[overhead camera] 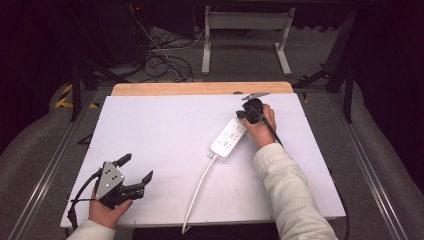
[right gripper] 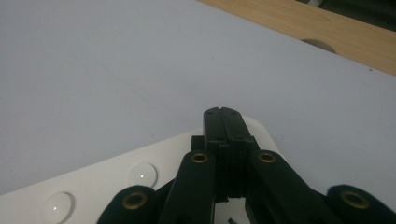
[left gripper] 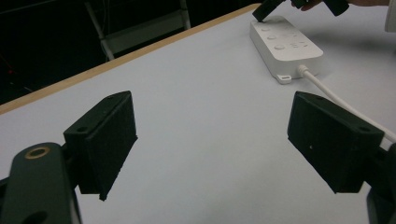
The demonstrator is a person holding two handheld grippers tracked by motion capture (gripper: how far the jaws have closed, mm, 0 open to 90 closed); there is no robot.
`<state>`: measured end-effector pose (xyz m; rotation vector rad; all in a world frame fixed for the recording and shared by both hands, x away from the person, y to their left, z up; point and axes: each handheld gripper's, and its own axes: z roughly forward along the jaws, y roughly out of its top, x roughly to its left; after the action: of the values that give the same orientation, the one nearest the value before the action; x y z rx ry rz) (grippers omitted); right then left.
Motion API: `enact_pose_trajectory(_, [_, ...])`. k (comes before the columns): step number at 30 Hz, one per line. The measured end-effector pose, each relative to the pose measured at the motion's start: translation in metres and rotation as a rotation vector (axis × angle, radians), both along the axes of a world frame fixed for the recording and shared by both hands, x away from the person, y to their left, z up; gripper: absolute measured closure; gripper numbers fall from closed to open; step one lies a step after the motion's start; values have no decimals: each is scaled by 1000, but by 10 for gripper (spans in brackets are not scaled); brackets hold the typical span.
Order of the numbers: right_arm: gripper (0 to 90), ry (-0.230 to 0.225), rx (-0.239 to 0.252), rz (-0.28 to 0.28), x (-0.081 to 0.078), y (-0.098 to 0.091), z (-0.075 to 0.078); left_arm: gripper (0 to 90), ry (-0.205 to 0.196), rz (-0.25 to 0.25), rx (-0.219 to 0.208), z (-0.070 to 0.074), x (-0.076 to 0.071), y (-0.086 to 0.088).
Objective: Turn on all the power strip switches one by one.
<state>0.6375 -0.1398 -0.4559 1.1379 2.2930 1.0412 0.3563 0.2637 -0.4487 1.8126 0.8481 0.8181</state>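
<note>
Power strip (overhead camera: 228,138) under right hand-held gripper (overhead camera: 248,115).

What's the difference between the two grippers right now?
The left gripper has its jaws spread wide with nothing between them, while the right gripper has its jaws pressed together. The left gripper sits near the front corner of the table, away from the power strip; the right gripper's tip is over the far end of the power strip. Both are black, two-jawed and held in a person's hand.
</note>
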Motion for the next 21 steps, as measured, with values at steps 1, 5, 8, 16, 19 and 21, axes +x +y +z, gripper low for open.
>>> enact_pose_trajectory(1, [900, 0, 0, -2, 0, 0, 0, 160, 1, 0, -1, 0, 0, 0])
enact_pose_trajectory(5, [900, 2, -2, -3, 0, 1, -1, 160, -6, -1, 8, 0, 0, 0])
enact_pose_trajectory(8, [900, 9, 10, -12, 0, 0, -2, 161, -6, -1, 9, 0, 0, 0])
enact_pose_trajectory(16, [900, 10, 14, -21, 0, 0, -3, 160, 1, -3, 2, 0, -1, 0])
enact_pose_trajectory(19, [900, 19, 25, -23, 1, 0, -3, 161, 1, -3, 1, 0, -1, 0])
enact_pose_trajectory(21, [900, 12, 11, -23, 0, 0, -3, 161, 1, -2, 1, 0, 0, -1])
